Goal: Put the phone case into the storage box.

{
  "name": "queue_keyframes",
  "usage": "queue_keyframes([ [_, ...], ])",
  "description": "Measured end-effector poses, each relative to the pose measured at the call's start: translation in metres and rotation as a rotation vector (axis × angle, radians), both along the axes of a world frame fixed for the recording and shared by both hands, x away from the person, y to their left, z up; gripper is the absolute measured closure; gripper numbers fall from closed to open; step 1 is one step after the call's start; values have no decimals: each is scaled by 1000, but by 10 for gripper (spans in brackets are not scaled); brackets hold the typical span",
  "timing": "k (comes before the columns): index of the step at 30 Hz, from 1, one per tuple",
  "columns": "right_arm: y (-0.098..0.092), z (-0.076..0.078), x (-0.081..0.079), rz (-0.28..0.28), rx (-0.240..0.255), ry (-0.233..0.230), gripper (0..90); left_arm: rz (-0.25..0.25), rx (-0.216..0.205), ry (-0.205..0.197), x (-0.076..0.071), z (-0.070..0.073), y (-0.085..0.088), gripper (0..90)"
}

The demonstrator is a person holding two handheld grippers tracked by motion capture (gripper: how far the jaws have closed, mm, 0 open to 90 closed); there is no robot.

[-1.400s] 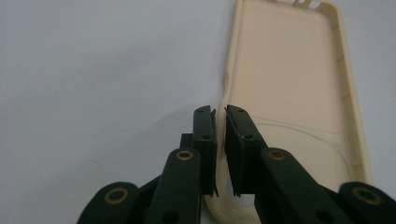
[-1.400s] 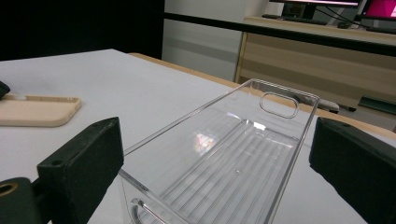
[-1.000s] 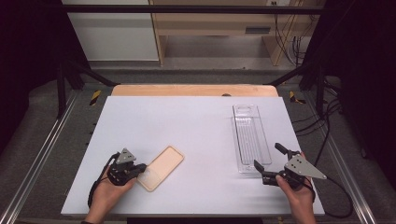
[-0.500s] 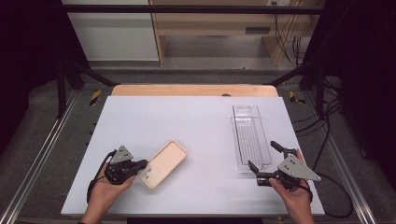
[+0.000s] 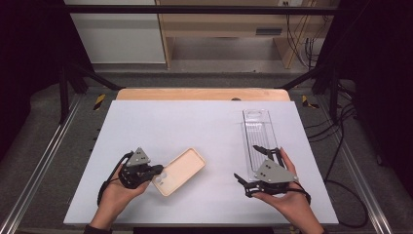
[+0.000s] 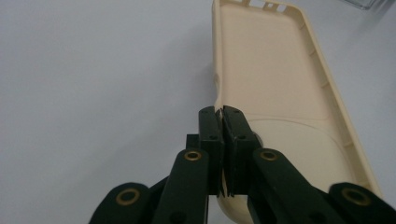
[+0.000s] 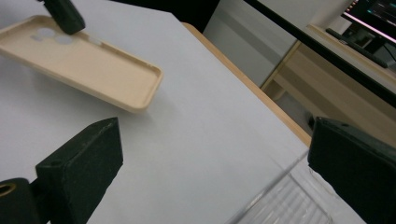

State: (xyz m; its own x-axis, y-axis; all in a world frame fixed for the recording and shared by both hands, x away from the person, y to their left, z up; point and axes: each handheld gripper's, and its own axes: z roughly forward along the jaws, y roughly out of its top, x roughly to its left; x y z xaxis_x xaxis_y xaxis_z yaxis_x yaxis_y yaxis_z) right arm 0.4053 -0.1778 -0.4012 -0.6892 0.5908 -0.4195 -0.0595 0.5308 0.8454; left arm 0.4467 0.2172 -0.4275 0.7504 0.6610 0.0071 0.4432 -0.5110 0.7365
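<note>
Left gripper (image 6: 223,116) clamped on case (image 5: 179,171) rim, case seemingly lifted; right gripper (image 5: 252,165) spread wide beside clear tray (image 5: 259,127). Transfer begun, placement outstanding.

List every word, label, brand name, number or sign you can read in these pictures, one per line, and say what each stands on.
None can be read.
The beige phone case, pinched at its edge by the left hand-held gripper: plain, no print.
The clear plastic tray by the right hand-held gripper: no label.
The white table: bare of marks.
The screen behind the table, in the right gripper view: bright lines, too blurred to read.
</note>
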Motion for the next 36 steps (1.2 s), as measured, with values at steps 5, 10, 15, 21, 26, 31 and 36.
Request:
queue_keyframes([
  [5,28,8,11,75,-86,11,38,-24,59,-5,9,21,-8,875],
  [10,49,12,15,129,-141,18,37,-38,87,-8,13,32,-13,875],
  [15,67,15,17,185,-192,18,50,-70,133,1,19,42,-22,875],
  [21,83,10,19,227,-257,29,55,-93,161,1,21,49,-32,875],
  [26,91,7,19,254,-290,39,59,-114,188,7,21,51,-39,875],
  [31,96,5,17,273,-313,42,59,-125,202,17,23,51,-41,875],
  [36,104,1,16,292,-344,51,73,-123,186,13,24,57,-40,875],
])
